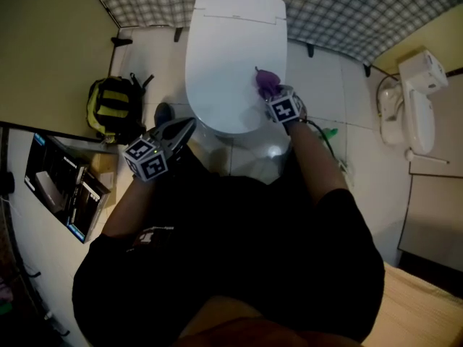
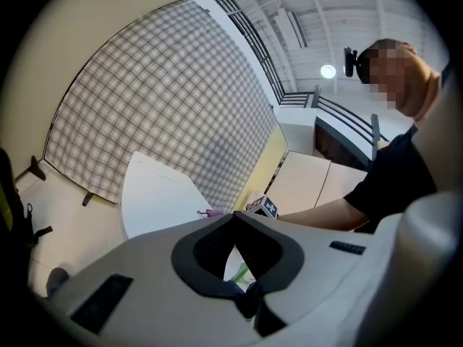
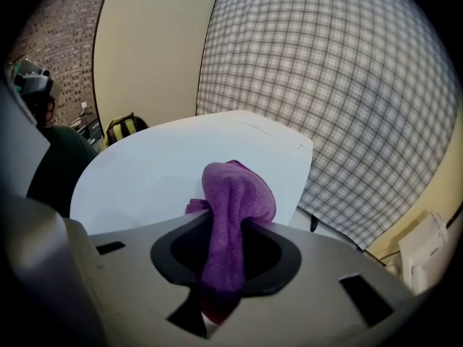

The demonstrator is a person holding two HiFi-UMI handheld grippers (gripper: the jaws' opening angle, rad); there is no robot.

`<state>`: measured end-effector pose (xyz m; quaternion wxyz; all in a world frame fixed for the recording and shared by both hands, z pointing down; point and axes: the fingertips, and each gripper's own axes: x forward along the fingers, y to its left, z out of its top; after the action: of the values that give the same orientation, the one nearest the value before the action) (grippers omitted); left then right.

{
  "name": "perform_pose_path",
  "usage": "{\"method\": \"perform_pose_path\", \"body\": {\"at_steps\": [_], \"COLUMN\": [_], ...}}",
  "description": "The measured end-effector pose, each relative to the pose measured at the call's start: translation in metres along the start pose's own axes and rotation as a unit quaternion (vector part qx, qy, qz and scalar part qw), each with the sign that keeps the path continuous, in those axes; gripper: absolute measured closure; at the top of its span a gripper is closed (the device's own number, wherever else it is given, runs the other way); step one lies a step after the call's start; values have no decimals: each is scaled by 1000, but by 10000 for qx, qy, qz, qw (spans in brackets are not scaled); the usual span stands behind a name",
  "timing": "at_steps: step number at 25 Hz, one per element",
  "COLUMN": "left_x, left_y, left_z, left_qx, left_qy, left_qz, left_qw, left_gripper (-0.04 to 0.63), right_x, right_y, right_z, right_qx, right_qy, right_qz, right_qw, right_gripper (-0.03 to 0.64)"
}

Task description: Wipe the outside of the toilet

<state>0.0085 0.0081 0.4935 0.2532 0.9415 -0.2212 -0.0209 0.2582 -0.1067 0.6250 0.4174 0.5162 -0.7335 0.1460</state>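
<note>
Leaning over the toilet (image 1: pixel 231 56), lid down, the person has the right claw (image 1: pixel 270 94) clamped on a purple cloth (image 1: pixel 265 82). The wad sits at the lid's right edge, toward the front, and looks to be touching the lid, though I can't swear to it.

The left claw (image 1: pixel 185 127) hangs off the toilet's front left corner, tips together and nothing in it.

Here's what worries me. That cloth is pinched as one narrow bunch, with only a small knob poking past the tips. If the claw bears down hard or drags sideways, I'd guess the bunch could slide out of the pinch. The hard tips could also ride over it and scrape the lid.

So small a wad covers little with each pass, so streaks or missed patches seem likely on the lid's far side and down the bowl.

The idle claw is close to the rim, so a careless swing might knock it. There's also a backpack (image 1: pixel 114 108) on the floor just left of the toilet, which is something to snag on when the wiping goes low.
</note>
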Motion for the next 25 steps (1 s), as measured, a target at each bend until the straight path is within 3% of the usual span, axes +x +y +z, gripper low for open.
{"method": "perform_pose_path", "body": {"at_steps": [10, 18, 21, 25], "left_x": [-11, -14, -13, -11], "left_y": [-24, -28, -28, -18], "left_z": [-23, -23, -22, -12], "left_qx": [19, -127, -244, -309], "left_qy": [132, 62, 124, 143], "left_qz": [-46, -138, -172, -107], "left_qw": [9999, 9998, 9995, 9994], "left_gripper": [595, 595, 595, 595], "right_x": [-50, -68, -73, -56], "right_y": [69, 86, 66, -6], "right_z": [-51, -63, -37, 18], "right_qx": [-145, 13, 167, 562], "right_qy": [-15, -260, -742, -1343], "right_qz": [253, 518, 499, 130], "right_qw": [9996, 9983, 9959, 9893], "right_gripper": [518, 517, 515, 515]}}
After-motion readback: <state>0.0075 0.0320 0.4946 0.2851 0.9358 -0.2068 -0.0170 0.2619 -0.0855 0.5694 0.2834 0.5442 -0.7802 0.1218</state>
